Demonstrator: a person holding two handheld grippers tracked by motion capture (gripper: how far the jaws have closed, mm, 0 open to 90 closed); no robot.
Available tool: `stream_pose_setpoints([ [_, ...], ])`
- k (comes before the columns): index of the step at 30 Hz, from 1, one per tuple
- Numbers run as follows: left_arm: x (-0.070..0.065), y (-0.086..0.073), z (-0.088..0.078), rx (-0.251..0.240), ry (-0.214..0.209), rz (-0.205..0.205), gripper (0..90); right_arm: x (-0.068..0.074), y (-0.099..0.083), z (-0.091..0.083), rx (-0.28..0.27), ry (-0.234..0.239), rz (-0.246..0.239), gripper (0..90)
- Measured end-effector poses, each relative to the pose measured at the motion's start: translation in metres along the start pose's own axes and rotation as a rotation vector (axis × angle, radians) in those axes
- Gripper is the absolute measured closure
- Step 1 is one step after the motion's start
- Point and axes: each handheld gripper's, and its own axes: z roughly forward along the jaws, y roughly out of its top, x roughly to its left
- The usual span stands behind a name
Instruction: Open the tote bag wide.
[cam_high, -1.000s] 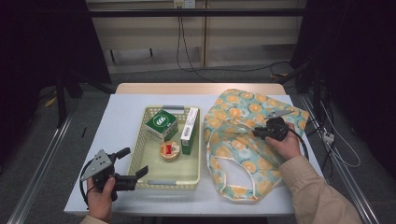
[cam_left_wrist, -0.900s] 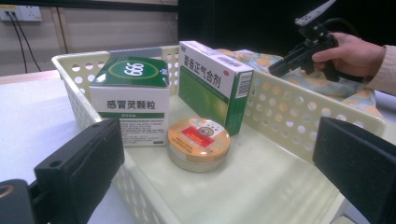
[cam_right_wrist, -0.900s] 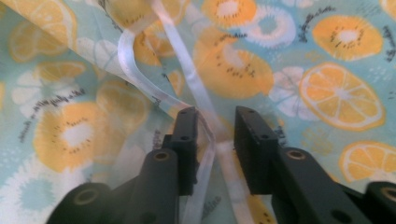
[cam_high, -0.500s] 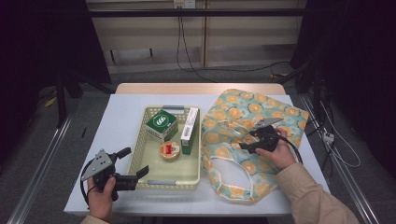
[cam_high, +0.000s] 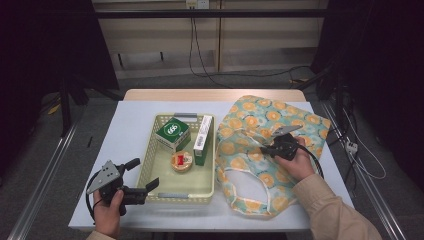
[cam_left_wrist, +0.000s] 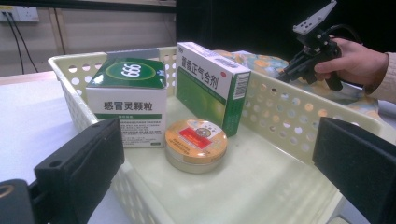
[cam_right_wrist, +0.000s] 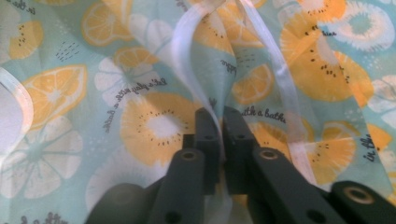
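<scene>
The right gripper (cam_right_wrist: 220, 122), its jaws just closed, pinches the white strap (cam_right_wrist: 187, 44) of the fruit-print bag (cam_high: 250, 125) at the table's right; the left gripper (cam_high: 142, 175) rests, jaws apart, near the basket (cam_high: 150, 150).

Dim in the high view, black at the upper left and right corners. Lit evenly from above on the table (cam_high: 135, 125), with soft shadows. Blurred black pads (cam_left_wrist: 79, 168) in the foreground. Soft and grainy across the bag (cam_right_wrist: 93, 93).
</scene>
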Motion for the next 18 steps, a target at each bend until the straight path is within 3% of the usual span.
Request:
stream_pose_setpoints([
  [1,0.000,0.000,0.000,0.001,-0.001,0.001,2.1,0.002,0.001,-0.001,0.003,0.011,-0.013,89.1],
  [3,0.000,0.000,0.000,0.001,0.000,-0.002,2.1,0.009,0.002,-0.002,0.012,0.083,-0.010,89.4],
  [5,0.000,0.000,0.000,-0.002,-0.003,-0.002,2.1,0.020,0.003,-0.004,0.031,0.125,-0.041,89.4],
  [9,0.000,0.000,-0.001,-0.013,0.001,-0.012,2.1,0.039,0.007,-0.014,-0.009,0.230,-0.031,89.4],
  [11,0.000,0.000,-0.001,-0.010,0.000,-0.008,2.1,0.041,0.009,-0.017,-0.028,0.213,-0.040,89.3],
  [13,-0.001,0.001,-0.001,-0.010,-0.005,-0.007,2.1,0.036,0.011,-0.018,-0.032,0.159,-0.054,89.0],
  [18,-0.001,0.001,0.000,-0.009,-0.006,0.001,2.1,0.012,0.006,-0.016,-0.049,0.033,-0.009,87.7],
])
